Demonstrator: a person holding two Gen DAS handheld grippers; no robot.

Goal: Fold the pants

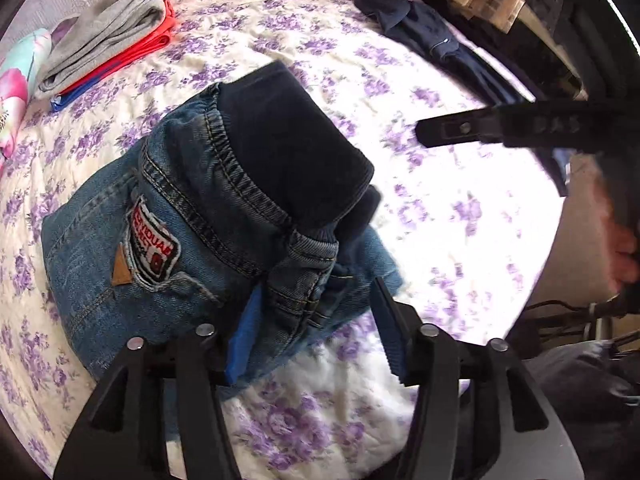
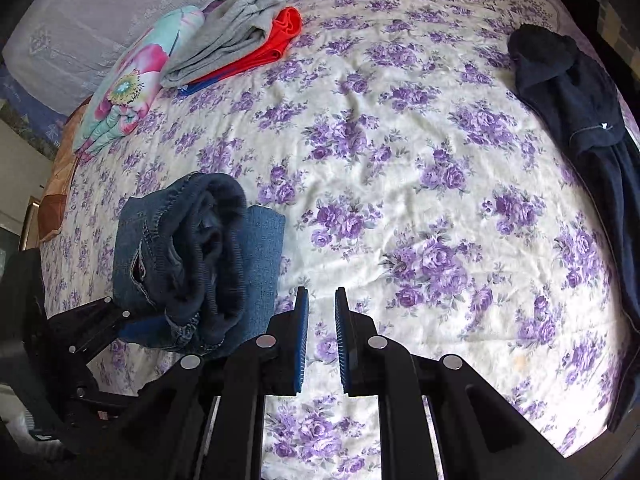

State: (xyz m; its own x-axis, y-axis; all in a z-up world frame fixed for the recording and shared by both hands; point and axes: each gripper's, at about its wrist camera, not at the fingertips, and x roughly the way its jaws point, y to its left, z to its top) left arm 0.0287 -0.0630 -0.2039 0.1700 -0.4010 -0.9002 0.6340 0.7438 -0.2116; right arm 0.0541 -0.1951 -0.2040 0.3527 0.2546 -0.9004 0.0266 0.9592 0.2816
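The blue denim jeans with a dark fleece lining (image 1: 192,216) lie folded into a compact bundle on the bed covered by a cream quilt printed with purple roses (image 2: 400,184), towards the person's left side. In the left wrist view the dark lined waistband faces up and away, and a red-and-white embroidered patch (image 1: 151,244) sits beside a small brown leather triangle on the denim. The left claw (image 1: 316,332) stands apart, its blue ribbed pads either side of the near edge of the bundle; the left pad touches or nearly touches the denim, while the right pad stands off from it, so nothing is clamped. In the right wrist view the right claw (image 2: 322,336) hangs over bare quilt just to the right of the jeans, its two blue pads close to each other with a narrow gap showing the quilt between them, gripping nothing.

At the far left of the bed lies a stack of folded grey, red and blue garments (image 2: 240,40), beside a turquoise and pink flowered folded cloth (image 2: 132,80). A dark navy garment (image 2: 572,104) lies crumpled along the far right edge of the bed, well apart from the jeans
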